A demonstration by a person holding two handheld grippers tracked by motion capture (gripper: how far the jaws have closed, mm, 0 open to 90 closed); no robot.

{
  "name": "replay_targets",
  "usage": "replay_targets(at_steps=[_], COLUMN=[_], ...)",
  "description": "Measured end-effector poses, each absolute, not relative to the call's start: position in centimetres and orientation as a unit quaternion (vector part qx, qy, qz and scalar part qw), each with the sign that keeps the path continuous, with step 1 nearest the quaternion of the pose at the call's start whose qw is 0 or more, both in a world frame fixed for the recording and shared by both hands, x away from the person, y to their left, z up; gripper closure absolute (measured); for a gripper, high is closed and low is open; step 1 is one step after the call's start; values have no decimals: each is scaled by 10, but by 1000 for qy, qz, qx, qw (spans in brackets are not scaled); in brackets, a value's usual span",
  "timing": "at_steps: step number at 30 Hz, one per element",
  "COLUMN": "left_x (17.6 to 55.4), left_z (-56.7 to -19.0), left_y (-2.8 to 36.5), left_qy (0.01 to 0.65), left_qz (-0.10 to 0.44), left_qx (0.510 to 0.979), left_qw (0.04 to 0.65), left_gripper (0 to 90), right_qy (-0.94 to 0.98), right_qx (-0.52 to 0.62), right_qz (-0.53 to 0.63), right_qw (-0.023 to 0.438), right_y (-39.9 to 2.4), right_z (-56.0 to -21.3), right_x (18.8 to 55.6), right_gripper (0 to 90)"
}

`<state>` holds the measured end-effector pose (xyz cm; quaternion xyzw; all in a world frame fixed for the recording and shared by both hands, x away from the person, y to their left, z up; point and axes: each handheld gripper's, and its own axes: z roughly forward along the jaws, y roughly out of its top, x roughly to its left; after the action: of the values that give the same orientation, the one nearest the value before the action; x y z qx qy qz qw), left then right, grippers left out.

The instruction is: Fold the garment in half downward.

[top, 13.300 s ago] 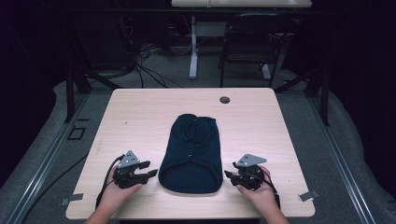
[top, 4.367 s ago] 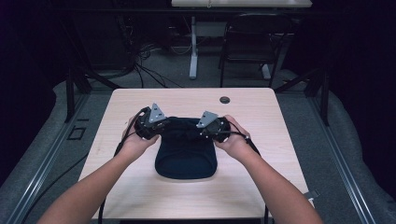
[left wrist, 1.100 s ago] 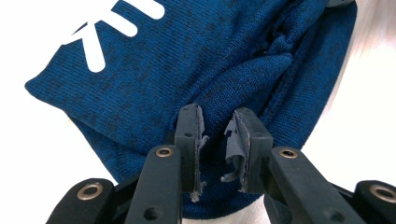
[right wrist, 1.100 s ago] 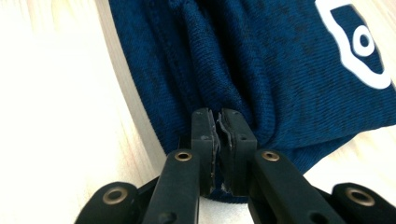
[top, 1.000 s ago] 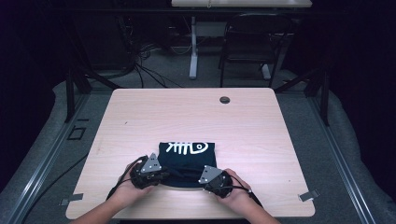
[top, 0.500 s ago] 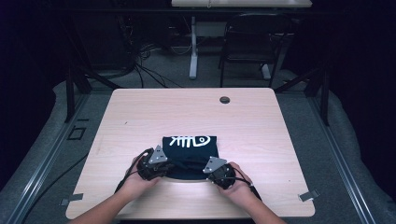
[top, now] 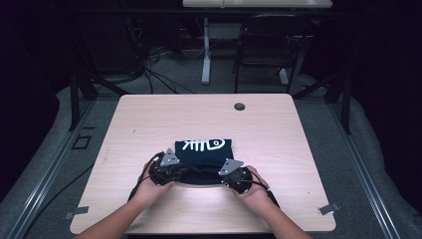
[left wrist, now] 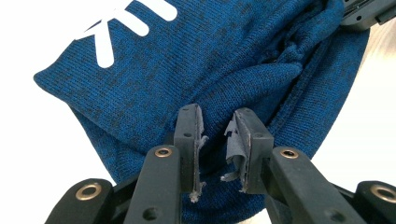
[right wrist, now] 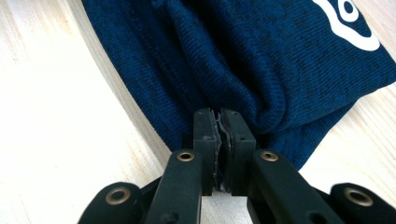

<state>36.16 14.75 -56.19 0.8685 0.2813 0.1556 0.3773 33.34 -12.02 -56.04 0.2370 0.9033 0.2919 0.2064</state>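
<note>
On my right gripper (right wrist: pixel 218 121) the jaws are pressed together with only a thin sliver of blue fabric visible between the pads – I read it as clamped on the near edge of the folded navy knit garment (right wrist: pixel 261 56). On my left gripper (left wrist: pixel 218 126) the jaws stand a little apart above the cloth; a small gap shows between the pads, and I cannot tell whether any fabric is caught there.

From the high view, the left gripper (top: pixel 168 168) and right gripper (top: pixel 235 175) sit at the near corners of the garment (top: pixel 204 154), which lies folded with its white print facing up, slightly toward the near side of the wooden table (top: pixel 278 144).

Bare tabletop surrounds the garment on every side. A small dark round insert (top: pixel 240 106) sits well apart near the far edge – clear of both hands.
</note>
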Motion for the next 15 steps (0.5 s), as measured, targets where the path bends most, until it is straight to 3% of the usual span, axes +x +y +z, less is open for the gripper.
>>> replay_targets(at_steps=[12,15], left_x=[361,359], left_z=[-561,-559], left_y=[147,148], left_qy=[284,287], left_qz=[155,144], left_qx=[867,864], left_qw=[378,387], left_gripper=[725,682], right_qy=[903,903], right_qx=[238,237], right_qz=[293,295], right_qw=[205,203], right_y=[-120,-120], right_z=[-561,-560], right_x=[333,332], right_gripper=[842,807])
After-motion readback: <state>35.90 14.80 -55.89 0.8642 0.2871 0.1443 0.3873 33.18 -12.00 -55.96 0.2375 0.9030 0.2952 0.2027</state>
